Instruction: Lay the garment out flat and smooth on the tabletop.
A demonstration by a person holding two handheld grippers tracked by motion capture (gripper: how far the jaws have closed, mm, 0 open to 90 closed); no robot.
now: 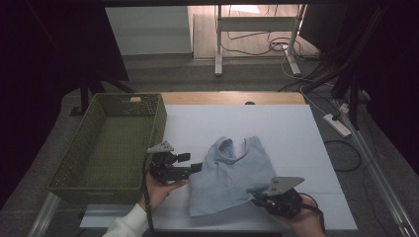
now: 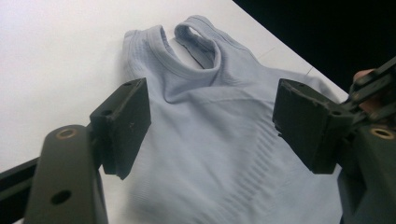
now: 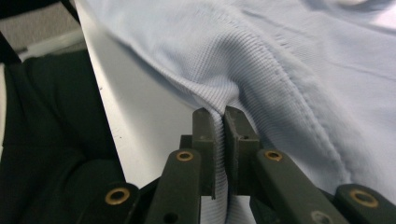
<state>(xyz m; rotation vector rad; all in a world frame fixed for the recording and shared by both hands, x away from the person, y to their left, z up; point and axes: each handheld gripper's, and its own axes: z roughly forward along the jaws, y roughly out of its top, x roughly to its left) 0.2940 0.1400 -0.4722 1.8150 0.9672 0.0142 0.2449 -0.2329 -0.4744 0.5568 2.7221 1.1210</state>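
A light blue sleeveless top (image 1: 230, 170) lies flat on the white table (image 1: 276, 128), neck opening toward the far side. My right gripper (image 1: 261, 199) is at its lower right hem, shut on a pinched fold of the fabric (image 3: 219, 114), which rises a little between the pads. My left gripper (image 1: 195, 165) stands open just left of the top's left edge, held in a hand with a white sleeve. In the left gripper view the top (image 2: 219, 140) lies past the wide-apart jaws, with nothing between them.
A green woven basket (image 1: 111, 143) sits at the table's left edge, close to my left gripper. Beyond the table's far end stand a white frame (image 1: 257, 29) and cables on the floor. A power strip (image 1: 337, 124) lies right of the table.
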